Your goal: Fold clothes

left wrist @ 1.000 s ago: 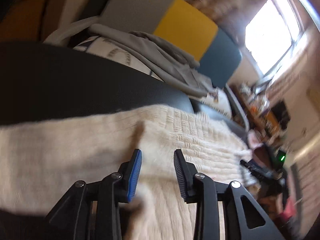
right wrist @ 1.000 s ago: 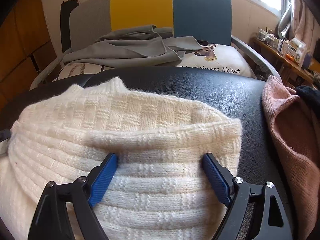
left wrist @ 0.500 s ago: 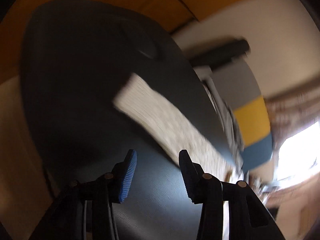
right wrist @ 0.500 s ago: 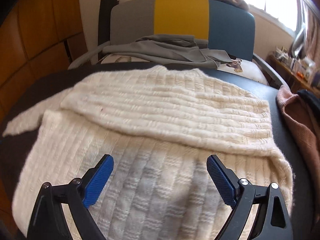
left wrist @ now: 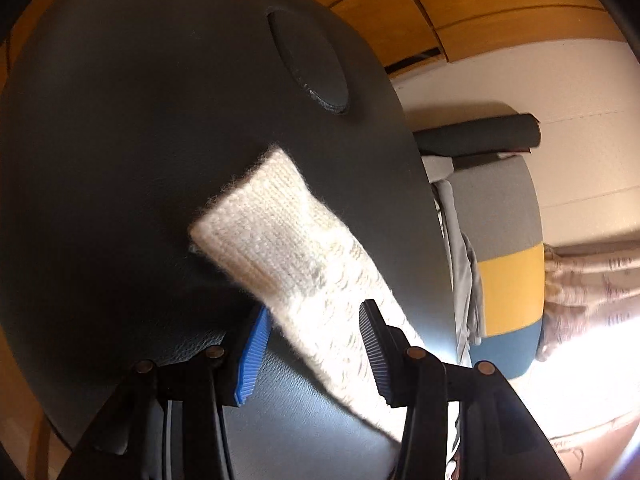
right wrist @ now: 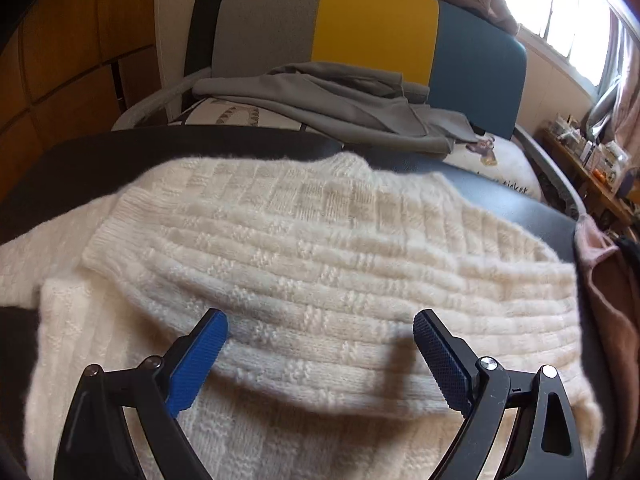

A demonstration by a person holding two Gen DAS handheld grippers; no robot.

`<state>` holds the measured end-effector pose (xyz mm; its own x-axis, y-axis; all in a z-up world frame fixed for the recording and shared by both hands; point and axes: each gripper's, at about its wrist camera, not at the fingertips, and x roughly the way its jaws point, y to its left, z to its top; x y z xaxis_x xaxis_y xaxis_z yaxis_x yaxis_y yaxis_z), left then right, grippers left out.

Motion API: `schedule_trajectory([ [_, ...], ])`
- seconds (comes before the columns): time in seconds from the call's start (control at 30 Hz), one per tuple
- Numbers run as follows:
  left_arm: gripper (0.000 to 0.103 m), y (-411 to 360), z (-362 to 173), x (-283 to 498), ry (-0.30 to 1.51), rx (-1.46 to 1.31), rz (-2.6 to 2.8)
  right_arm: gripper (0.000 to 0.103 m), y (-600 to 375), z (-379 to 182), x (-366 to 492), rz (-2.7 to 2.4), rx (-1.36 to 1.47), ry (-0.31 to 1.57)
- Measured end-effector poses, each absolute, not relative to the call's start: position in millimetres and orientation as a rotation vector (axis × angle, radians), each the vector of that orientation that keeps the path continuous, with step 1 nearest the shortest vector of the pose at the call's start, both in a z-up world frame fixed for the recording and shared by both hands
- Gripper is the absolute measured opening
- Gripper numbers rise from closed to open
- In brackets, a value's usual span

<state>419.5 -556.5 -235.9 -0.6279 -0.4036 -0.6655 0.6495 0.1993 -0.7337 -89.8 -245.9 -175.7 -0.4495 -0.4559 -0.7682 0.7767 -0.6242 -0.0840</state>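
Cream knit sweater [right wrist: 320,248] lies flat on the black padded table [right wrist: 520,208], w/ one sleeve folded across the body, cuff end twd the left of the rt wrist view. Other sleeve [left wrist: 288,248] stretches out straight over the black top, seen in the left wrist view; ribbed cuff at its far end, flat on the surface.

Left gripper [left wrist: 316,344] sits low over that sleeve, a bit back from the cuff. Jaws have just been opening; now roughly half apart, sleeve running between the blue pads, but the pads don't press on it. Near pad looks just clear of the knit edge; can't tell if the far one brushes it.

Right gripper [right wrist: 320,356] hovers over the folded sleeve and sweater body, jaws have just been opening and now stand wide apart, nothing pinched, knit lying below them.

Round dark patch [left wrist: 308,64] on the table top beyond the cuff. Pink garment [right wrist: 608,292] at the table's rt edge, just beside the sweater. Behind the table: chair [right wrist: 372,32] w/ grey/yellow/blue back, grey cloth [right wrist: 340,100] heaped on its seat. Wood panel wall [right wrist: 72,60] at left, bright window [right wrist: 560,0] upper rt.
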Motion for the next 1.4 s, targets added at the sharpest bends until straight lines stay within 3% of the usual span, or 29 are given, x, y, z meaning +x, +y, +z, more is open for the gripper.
schedule_trajectory([
  [0.07,0.046,-555,-238,420,1.624,0.209,-1.55,0.103,-241,-182,-92,-2.123,0.944,0.519],
  [0.13,0.041,-553,-241,420,1.619,0.181,-1.532,0.103,-238,-184,-96,-2.114,0.963,0.49],
  [0.27,0.009,-553,-243,419,1.608,0.204,-1.498,0.103,-237,-185,-98,-2.103,0.966,0.472],
  [0.3,0.006,-554,-243,419,1.608,0.215,-1.49,0.103,-237,-186,-98,-2.103,0.966,0.47],
  [0.5,0.006,-546,-196,384,1.567,0.157,-1.712,0.103,-240,-187,-97,-2.115,0.957,0.495],
  [0.8,0.006,-519,-119,236,1.504,0.275,-2.126,0.103,-239,-187,-98,-2.112,0.955,0.48],
  [1.03,0.006,-483,-113,114,1.548,0.487,-2.331,0.103,-238,-187,-99,-2.109,0.956,0.467],
  [1.4,0.006,-408,-137,-16,1.339,0.931,-2.459,0.103,-237,-187,-100,-2.105,0.956,0.448],
])
